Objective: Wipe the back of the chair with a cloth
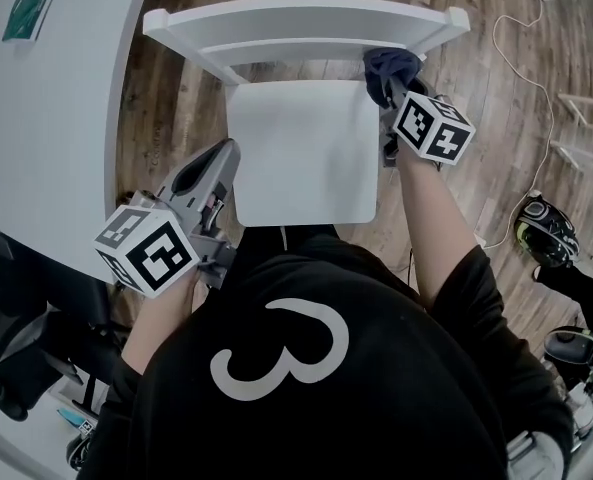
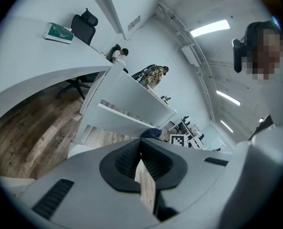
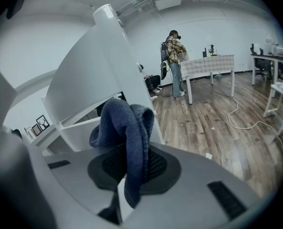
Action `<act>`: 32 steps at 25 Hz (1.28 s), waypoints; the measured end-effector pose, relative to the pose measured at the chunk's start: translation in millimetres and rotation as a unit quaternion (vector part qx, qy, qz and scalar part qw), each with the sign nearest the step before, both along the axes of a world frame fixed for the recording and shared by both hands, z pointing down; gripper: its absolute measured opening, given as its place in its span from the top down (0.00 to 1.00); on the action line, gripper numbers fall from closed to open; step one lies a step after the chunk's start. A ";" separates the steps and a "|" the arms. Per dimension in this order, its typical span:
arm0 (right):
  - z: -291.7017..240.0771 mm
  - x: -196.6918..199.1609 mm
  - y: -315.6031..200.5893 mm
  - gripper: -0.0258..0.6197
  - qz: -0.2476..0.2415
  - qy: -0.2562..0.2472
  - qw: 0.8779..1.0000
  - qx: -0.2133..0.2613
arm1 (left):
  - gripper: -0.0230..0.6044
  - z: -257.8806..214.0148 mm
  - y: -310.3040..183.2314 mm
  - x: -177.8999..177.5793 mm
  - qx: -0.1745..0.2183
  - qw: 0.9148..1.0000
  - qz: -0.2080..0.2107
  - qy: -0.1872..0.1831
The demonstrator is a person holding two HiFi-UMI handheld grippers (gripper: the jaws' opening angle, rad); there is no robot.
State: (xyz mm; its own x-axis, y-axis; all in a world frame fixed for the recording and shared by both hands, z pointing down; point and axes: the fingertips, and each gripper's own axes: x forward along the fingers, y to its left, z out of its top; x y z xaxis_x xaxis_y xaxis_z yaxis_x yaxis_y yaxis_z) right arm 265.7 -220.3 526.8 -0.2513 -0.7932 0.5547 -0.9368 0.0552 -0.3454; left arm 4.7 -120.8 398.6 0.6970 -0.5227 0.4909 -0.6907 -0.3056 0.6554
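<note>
A white wooden chair stands in front of me, its seat point(image 1: 301, 153) in the middle of the head view and its backrest rail point(image 1: 306, 18) beyond. My right gripper point(image 1: 391, 93) is shut on a dark blue cloth point(image 1: 388, 71), which is pressed against the right end of the backrest. In the right gripper view the cloth point(image 3: 127, 137) bunches out of the jaws of the right gripper point(image 3: 131, 163) beside the white back post point(image 3: 115, 61). My left gripper point(image 1: 226, 156) is shut and empty, level with the seat's left edge. The left gripper point(image 2: 140, 149) faces the backrest point(image 2: 131, 104).
A white table point(image 1: 46, 118) with a green packet point(image 1: 31, 3) is close on the left. A white cable point(image 1: 551, 118) trails over the wooden floor at the right, near black gear point(image 1: 546, 230). A person point(image 3: 175, 63) stands by a distant table point(image 3: 210, 63).
</note>
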 end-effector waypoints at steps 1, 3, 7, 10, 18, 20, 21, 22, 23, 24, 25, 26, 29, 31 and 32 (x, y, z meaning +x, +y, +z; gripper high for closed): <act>-2.5 1.7 2.2 0.88 0.004 -0.003 1.000 0.003 | 0.94 -0.8 1.6 2.1 0.001 1.000 0.005 0.001; -10.4 4.5 9.4 0.88 0.009 -0.013 1.000 0.007 | 0.94 -2.8 4.5 5.0 0.006 1.000 0.011 0.005; -39.8 0.6 30.0 0.88 -0.008 -0.041 0.999 0.025 | 0.94 -7.7 4.5 9.9 0.003 1.000 0.019 0.013; -71.8 -12.6 62.9 0.88 -0.026 -0.071 0.996 0.049 | 0.94 -14.4 17.3 13.7 0.011 0.999 0.041 0.022; -165.5 -102.1 199.7 0.88 -0.100 -0.141 0.978 0.113 | 0.94 -74.2 112.5 -13.0 0.087 0.993 0.078 0.036; -191.0 -126.5 235.0 0.88 -0.112 -0.150 0.973 0.136 | 0.94 -94.7 142.4 -24.5 0.118 0.988 0.097 0.036; -203.7 -139.6 253.6 0.88 -0.120 -0.153 0.970 0.146 | 0.94 -105.3 158.1 -31.0 0.131 0.985 0.105 0.037; -216.4 -152.9 272.7 0.88 -0.128 -0.157 0.967 0.154 | 0.94 -116.1 174.3 -38.0 0.142 0.983 0.112 0.039; -229.3 -165.7 291.8 0.88 -0.134 -0.163 0.964 0.161 | 0.94 -127.0 190.4 -45.2 0.152 0.980 0.118 0.042; -242.6 -177.1 310.5 0.88 -0.138 -0.167 0.961 0.169 | 0.94 -137.9 205.9 -52.2 0.161 0.978 0.123 0.046; -256.2 -186.9 328.3 0.88 -0.142 -0.169 0.959 0.178 | 0.94 -148.8 220.1 -58.3 0.171 0.976 0.128 0.051; -270.0 -195.2 344.7 0.88 -0.146 -0.169 0.956 0.190 | 0.94 -159.6 232.6 -63.5 0.181 0.973 0.133 0.057; -310.1 -217.6 386.6 0.88 -0.163 -0.168 0.947 0.218 | 0.94 -190.3 263.9 -75.9 0.208 0.964 0.145 0.077; -334.2 -231.7 408.6 0.88 -0.177 -0.169 0.942 0.232 | 0.94 -208.2 282.3 -82.8 0.223 0.959 0.154 0.089; -344.5 -237.6 417.9 0.88 -0.183 -0.169 0.939 0.238 | 0.94 -216.0 290.6 -85.7 0.230 0.956 0.157 0.094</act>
